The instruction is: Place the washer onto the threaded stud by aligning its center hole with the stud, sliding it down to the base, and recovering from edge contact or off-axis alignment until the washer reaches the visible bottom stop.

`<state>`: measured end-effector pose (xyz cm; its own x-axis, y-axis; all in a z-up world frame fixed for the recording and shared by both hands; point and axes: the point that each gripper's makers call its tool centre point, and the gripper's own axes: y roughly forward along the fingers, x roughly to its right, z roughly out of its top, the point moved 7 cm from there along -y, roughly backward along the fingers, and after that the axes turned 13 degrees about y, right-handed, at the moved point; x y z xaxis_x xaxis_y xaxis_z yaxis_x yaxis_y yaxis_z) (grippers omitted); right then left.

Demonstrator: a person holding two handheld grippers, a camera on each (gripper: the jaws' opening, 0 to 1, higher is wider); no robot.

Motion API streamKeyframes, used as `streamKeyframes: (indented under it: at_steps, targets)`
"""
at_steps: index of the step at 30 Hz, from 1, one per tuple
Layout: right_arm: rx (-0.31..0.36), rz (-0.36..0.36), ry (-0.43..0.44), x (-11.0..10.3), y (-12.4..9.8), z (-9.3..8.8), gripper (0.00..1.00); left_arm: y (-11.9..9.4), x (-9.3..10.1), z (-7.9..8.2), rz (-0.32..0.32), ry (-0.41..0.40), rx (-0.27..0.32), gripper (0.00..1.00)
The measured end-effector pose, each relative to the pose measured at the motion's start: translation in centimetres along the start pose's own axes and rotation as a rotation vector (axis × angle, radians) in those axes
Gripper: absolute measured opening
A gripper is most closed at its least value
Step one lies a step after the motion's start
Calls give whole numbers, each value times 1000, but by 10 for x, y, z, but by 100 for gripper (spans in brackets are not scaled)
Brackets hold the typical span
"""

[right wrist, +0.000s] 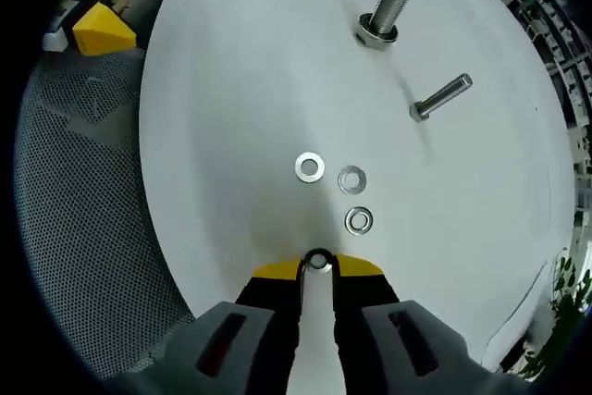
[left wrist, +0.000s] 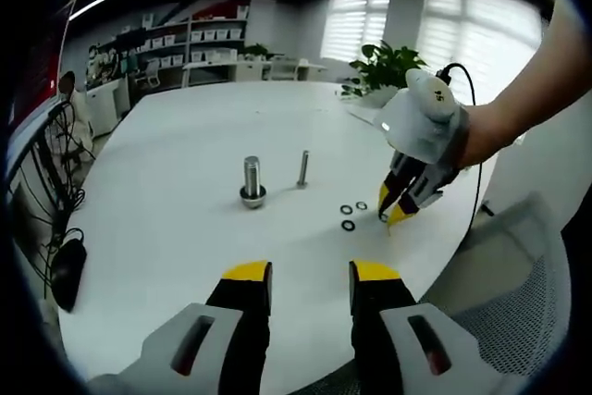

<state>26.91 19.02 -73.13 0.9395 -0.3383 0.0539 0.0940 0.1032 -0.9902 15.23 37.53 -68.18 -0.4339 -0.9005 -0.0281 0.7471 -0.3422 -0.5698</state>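
Note:
A thick threaded stud (left wrist: 252, 180) (right wrist: 384, 11) stands upright on its hex base on the white table (left wrist: 185, 154) (right wrist: 240, 90). My right gripper (right wrist: 318, 267) (left wrist: 392, 213) is shut on a small steel washer (right wrist: 318, 260), pinched flat between its yellow tips low over the table. It sits well short of the stud. Three more washers (right wrist: 351, 178) (left wrist: 348, 225) lie loose just ahead of it. My left gripper (left wrist: 312, 275) (right wrist: 129, 2) stands open with nothing in it, near the table's edge.
A thinner bolt (left wrist: 303, 168) (right wrist: 442, 97) stands beside the thick stud. A grey mesh chair (right wrist: 83, 228) (left wrist: 518, 302) sits against the table edge. A potted plant (left wrist: 384, 67) is at the table's far side, with shelves and desks beyond.

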Motion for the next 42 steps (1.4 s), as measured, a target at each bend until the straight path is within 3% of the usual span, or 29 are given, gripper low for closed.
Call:
streamKeyframes:
  at_steps: [7,25,30,42]
  targets:
    - [62,11,118,2,-1,-5,14,-1,0,1,4,-1,4,31]
    - [68,54,137,1,-7,-8,13,-1,0,2,1,-4,14,32]
    - [105,53,128,7,-17,2,13,-1,0,1,0,2,11,32]
    - [200,33,137,46,-44,48,13,-2,-1,0,10,-10,4,32]
